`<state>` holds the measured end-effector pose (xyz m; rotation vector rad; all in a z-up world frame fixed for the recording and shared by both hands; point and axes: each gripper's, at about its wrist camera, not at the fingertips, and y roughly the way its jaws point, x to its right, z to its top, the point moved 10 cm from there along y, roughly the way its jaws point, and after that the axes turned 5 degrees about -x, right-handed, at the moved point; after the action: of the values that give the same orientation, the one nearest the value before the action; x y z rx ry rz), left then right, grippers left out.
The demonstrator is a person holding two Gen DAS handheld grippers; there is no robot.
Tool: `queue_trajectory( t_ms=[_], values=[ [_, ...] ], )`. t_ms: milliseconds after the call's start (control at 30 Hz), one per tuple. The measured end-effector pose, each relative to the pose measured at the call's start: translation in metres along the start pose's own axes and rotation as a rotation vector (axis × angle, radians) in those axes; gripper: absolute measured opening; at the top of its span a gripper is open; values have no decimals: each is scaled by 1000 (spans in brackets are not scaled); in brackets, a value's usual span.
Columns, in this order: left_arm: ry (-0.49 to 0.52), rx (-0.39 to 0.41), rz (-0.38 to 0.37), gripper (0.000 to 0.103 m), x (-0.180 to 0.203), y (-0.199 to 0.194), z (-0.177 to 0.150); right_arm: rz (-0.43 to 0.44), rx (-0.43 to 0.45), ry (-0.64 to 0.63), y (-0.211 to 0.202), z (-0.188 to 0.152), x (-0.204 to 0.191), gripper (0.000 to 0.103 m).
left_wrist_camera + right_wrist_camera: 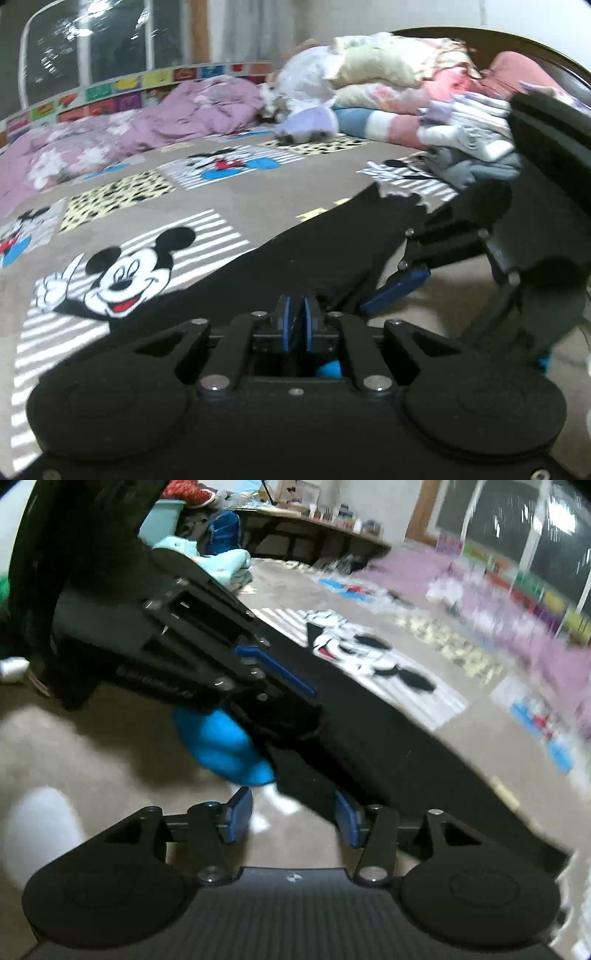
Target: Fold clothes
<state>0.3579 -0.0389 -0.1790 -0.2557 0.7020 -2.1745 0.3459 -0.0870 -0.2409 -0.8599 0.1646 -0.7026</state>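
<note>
A black garment [325, 243] lies stretched along the near edge of the bed, over the Mickey Mouse bedsheet [207, 199]. My left gripper [296, 317] is shut on the garment's near edge, its blue pads pressed together. In the right wrist view the same black garment [399, 746] runs diagonally across the bed edge. My right gripper [293, 812] is open, its blue pads apart, with the garment's edge near its right pad. The left gripper [284, 679] shows in that view, shut on the cloth. The right gripper [391, 288] shows at the right of the left wrist view.
A rumpled pink duvet [122, 136] lies along the bed's far side. A pile of folded clothes [472, 140] and pillows [388, 66] sits at the head. A cluttered shelf [314, 528] and blue bag [221, 531] stand beyond. The beige floor [92, 746] lies below.
</note>
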Motion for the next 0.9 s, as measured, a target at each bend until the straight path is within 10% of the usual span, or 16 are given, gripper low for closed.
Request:
queue_trajectory(
  t_ms=[467, 667, 800, 900],
  values=[
    [-116, 29, 57, 7, -6, 12, 7, -77, 41, 11, -4, 1, 10, 52],
    [14, -112, -19, 9, 22, 26, -14, -145, 59, 72, -17, -7, 42, 48],
    [119, -58, -2, 56, 25, 3, -3, -190, 71, 112, -25, -13, 63, 49],
    [188, -65, 20, 54, 29, 2, -7, -225, 80, 143, -32, -17, 78, 48]
  ],
)
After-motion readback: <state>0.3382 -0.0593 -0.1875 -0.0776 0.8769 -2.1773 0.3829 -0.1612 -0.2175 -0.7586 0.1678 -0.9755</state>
